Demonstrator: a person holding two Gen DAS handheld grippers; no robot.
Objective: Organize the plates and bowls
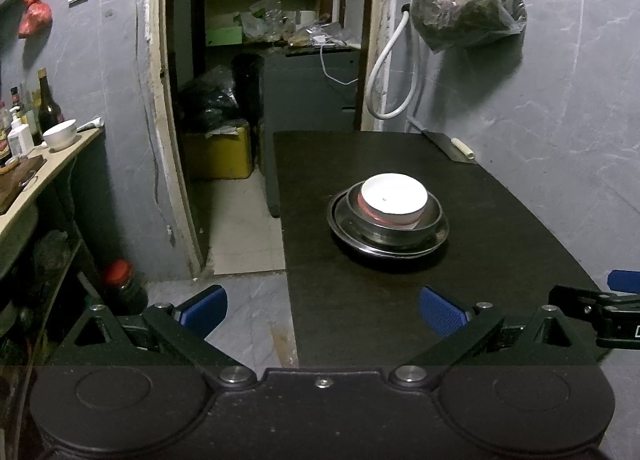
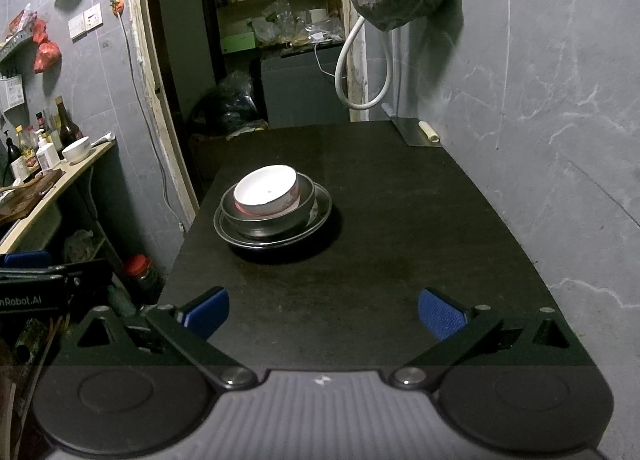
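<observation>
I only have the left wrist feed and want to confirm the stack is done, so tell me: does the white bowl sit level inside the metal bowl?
Observer: No. The right wrist view shows the white bowl tilted, its rim raised toward the wall side of the metal bowl.
Operator: Is the right gripper holding anything?
Observer: No. The right gripper is open and empty, hovering over bare table short of the stack.
Operator: Is the metal plate centred under the bowls?
Observer: Not quite. From the right, more of the plate rim shows on the wall side.
</observation>
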